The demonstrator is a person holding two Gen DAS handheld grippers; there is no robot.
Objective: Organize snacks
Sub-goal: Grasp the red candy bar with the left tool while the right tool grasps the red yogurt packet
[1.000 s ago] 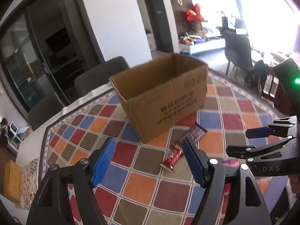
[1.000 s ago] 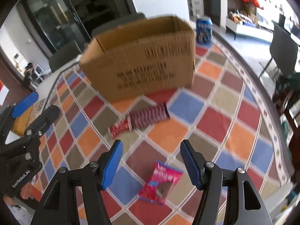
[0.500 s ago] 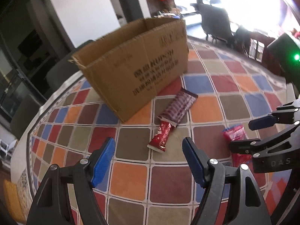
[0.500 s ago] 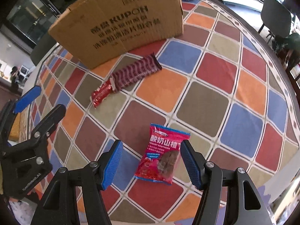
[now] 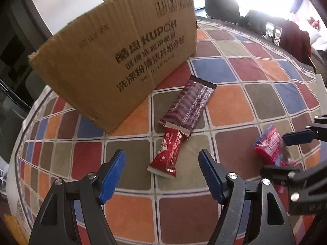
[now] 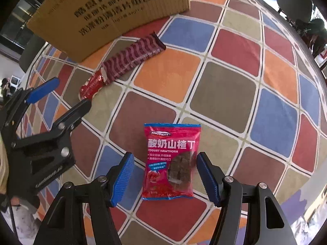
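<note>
A red yogurt-hawthorn pouch [image 6: 170, 161] lies flat on the checked tablecloth [image 6: 224, 89], and my right gripper [image 6: 166, 159] stands open astride it, pads clear of its sides. A red snack bar [image 5: 169, 151] lies just beyond my open left gripper [image 5: 161, 157], with nothing between its fingers. Its far end is tucked under a maroon striped bar [image 5: 190, 106] that points toward the brown cardboard box [image 5: 114, 61]. In the left wrist view, the right gripper [image 5: 274, 154] is around the pouch [image 5: 269, 149]. The right wrist view shows the left gripper [image 6: 70, 92] near the red bar [image 6: 91, 84].
The box [image 6: 114, 14] stands upright at the back of the round table, its inside hidden. The table's edge [image 6: 296, 204] curves close at the lower right. Dark chairs [image 5: 220, 4] stand beyond the far side.
Both grippers have come down toward the table and tilted steeper. The pouch now lies between the right fingers and the red bar sits nearer the left ones. Neither opening changed.
</note>
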